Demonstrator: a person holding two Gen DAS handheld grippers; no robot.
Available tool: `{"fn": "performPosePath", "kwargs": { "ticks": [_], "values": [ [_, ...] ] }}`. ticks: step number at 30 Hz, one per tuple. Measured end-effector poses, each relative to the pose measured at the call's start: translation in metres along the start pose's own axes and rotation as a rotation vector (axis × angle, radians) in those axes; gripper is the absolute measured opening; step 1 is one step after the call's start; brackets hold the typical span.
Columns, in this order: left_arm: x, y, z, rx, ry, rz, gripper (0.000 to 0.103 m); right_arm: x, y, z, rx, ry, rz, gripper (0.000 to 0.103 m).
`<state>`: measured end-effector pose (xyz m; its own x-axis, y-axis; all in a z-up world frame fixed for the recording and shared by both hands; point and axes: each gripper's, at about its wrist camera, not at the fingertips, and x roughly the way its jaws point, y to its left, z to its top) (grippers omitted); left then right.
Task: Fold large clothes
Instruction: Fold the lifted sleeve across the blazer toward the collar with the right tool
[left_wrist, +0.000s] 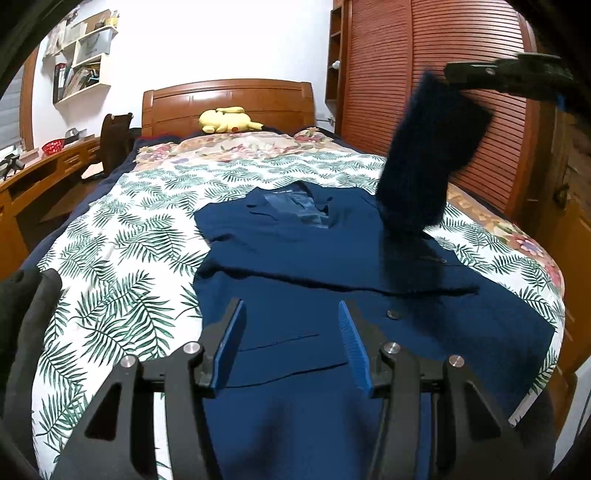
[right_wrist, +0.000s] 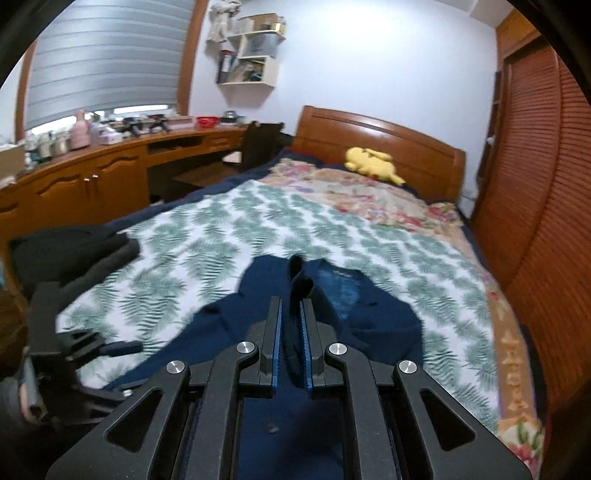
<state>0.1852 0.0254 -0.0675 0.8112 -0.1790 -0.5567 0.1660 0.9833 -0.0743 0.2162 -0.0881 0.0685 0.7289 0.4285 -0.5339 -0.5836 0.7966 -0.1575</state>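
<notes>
A navy blue jacket (left_wrist: 295, 258) lies spread on the bed, collar toward the headboard, one sleeve folded across its chest. My right gripper (right_wrist: 291, 306) is shut on the other sleeve (right_wrist: 298, 280), and in the left wrist view that gripper (left_wrist: 454, 74) holds the sleeve (left_wrist: 424, 155) up in the air above the jacket's right side. My left gripper (left_wrist: 291, 310) hovers over the jacket's lower front with its blue pads (left_wrist: 232, 339) apart and nothing between them. In the right wrist view the jacket (right_wrist: 369, 325) lies below my fingers.
The bed (left_wrist: 122, 229) has a leaf-print cover and a floral blanket near the wooden headboard (left_wrist: 229, 99), where a yellow plush toy (left_wrist: 229, 120) rests. A dark garment (right_wrist: 74, 247) lies at the bed's left corner. A desk (right_wrist: 110, 173) stands left, a slatted wardrobe (left_wrist: 443, 55) right.
</notes>
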Motion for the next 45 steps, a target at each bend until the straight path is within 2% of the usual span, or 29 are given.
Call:
{"fn": "performPosePath", "kwargs": {
  "ticks": [6,15,22,23,25,30,36,39,41,42,43,44,45],
  "values": [
    [-0.001,0.011,-0.001,-0.028,0.001,0.011,0.051,0.01,0.021,-0.018,-0.055,0.043,0.015,0.003],
    [-0.001,0.011,-0.001,-0.032,0.001,0.009,0.051,0.036,0.0,-0.047,-0.005,0.128,-0.015,0.003],
    [0.0,0.013,-0.002,-0.025,0.008,0.023,0.051,0.059,-0.006,-0.07,0.064,0.187,-0.006,0.004],
    [-0.001,0.014,-0.002,-0.028,0.009,0.025,0.051,0.064,-0.005,-0.073,0.072,0.194,-0.005,0.006],
    [-0.002,0.017,-0.003,-0.031,0.01,0.03,0.051,0.079,-0.001,-0.083,0.088,0.216,-0.013,0.022],
    [-0.004,0.027,-0.007,-0.04,0.019,0.053,0.051,0.115,0.015,-0.102,0.133,0.273,0.041,0.037],
    [-0.008,0.043,-0.01,-0.068,0.021,0.077,0.051,0.158,0.046,-0.115,0.149,0.358,0.138,0.039],
    [-0.01,0.048,-0.009,-0.086,0.021,0.072,0.051,0.173,0.058,-0.12,0.127,0.405,0.149,0.039],
    [-0.012,0.048,-0.01,-0.083,0.017,0.071,0.051,0.179,0.064,-0.126,0.096,0.435,0.127,0.039],
    [-0.012,0.048,-0.01,-0.08,0.017,0.071,0.051,0.181,0.066,-0.129,0.085,0.441,0.125,0.034],
    [-0.011,0.046,-0.01,-0.075,0.019,0.069,0.051,0.182,0.068,-0.132,0.072,0.447,0.129,0.012],
    [-0.011,0.046,-0.011,-0.073,0.019,0.068,0.051,0.182,0.068,-0.134,0.061,0.449,0.13,0.003],
    [-0.011,0.044,-0.01,-0.067,0.019,0.066,0.051,0.179,0.067,-0.135,0.054,0.437,0.131,0.002]
  ]
}}
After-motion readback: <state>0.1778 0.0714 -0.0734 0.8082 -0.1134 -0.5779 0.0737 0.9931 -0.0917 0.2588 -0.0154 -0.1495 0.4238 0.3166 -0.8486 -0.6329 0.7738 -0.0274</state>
